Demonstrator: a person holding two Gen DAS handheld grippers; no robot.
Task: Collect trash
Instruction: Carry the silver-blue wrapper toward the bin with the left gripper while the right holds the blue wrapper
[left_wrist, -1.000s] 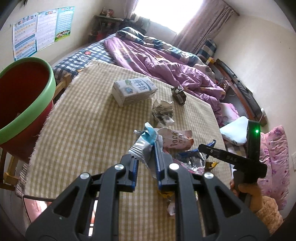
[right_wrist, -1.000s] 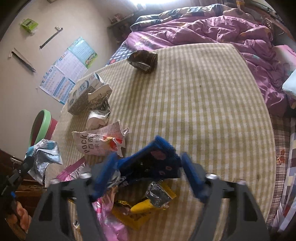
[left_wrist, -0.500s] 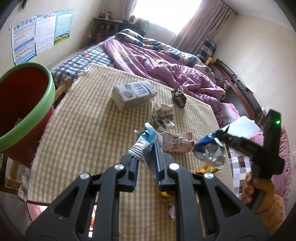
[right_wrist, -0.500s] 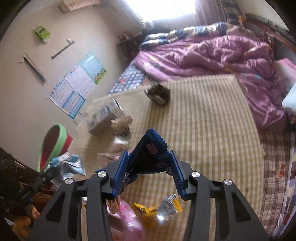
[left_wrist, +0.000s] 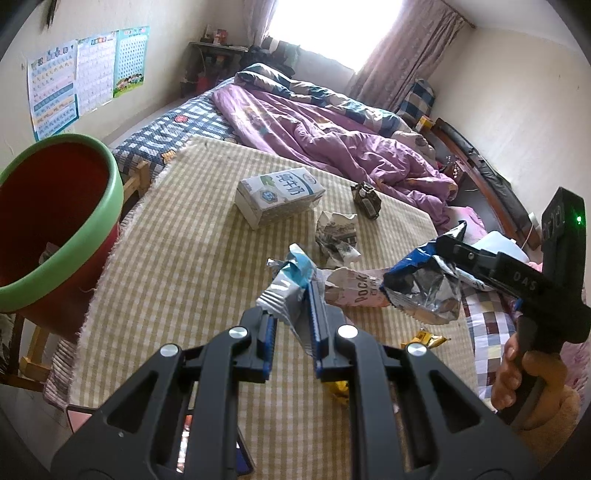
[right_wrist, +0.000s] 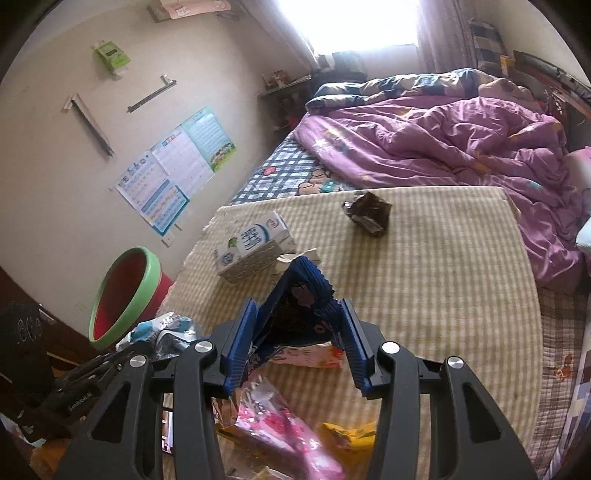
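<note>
My left gripper is shut on a crumpled silver and light-blue wrapper, held above the checked tablecloth. My right gripper is shut on a dark blue snack bag and holds it in the air over the table. The left wrist view shows that bag, blue outside and silver inside, hanging at the right. A red bin with a green rim stands beside the table's left edge. On the cloth lie a milk carton, crumpled paper, a dark wrapper and a Pocky pack.
Yellow wrappers and a pink wrapper lie near the table's front edge. A bed with a purple quilt runs behind the table. A hand grips the right tool's handle.
The right gripper closed on the dark blue bag among the wrappers and lifted it off the table. The left gripper kept still with its wrapper.
</note>
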